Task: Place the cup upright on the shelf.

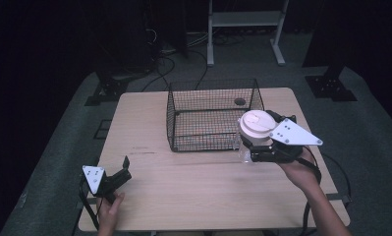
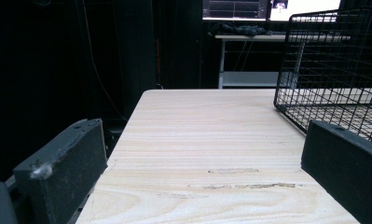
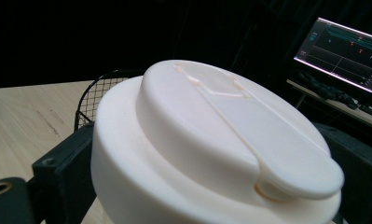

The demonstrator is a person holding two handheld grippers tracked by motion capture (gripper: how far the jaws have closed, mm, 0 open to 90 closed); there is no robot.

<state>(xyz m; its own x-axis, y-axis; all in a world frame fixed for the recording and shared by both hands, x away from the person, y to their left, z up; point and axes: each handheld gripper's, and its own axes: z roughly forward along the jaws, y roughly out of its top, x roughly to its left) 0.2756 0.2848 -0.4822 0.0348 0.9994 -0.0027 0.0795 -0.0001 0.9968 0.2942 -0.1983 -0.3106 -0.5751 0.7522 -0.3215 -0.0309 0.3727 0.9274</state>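
A clear cup with a white lid (image 1: pixel 255 125) is held above the table beside the front right corner of the black wire basket (image 1: pixel 213 115). My right gripper (image 1: pixel 256 146) is shut on the cup just under the lid. The white lid (image 3: pixel 221 140) looms close in the right gripper view, with a black jaw on each side of it. My left gripper (image 1: pixel 125 167) rests low at the table's front left, open and holding nothing. Its two black jaws stand wide apart in the left gripper view, over bare wood, with the basket (image 2: pixel 333 74) ahead at the right.
The wooden table (image 1: pixel 183 191) has free room in front of the basket and on its left side. A dark round hole (image 1: pixel 239 102) shows in the tabletop behind the basket. A white shelf frame (image 1: pixel 245 29) and cables lie on the floor beyond. Monitors (image 3: pixel 342 56) glow in the background.
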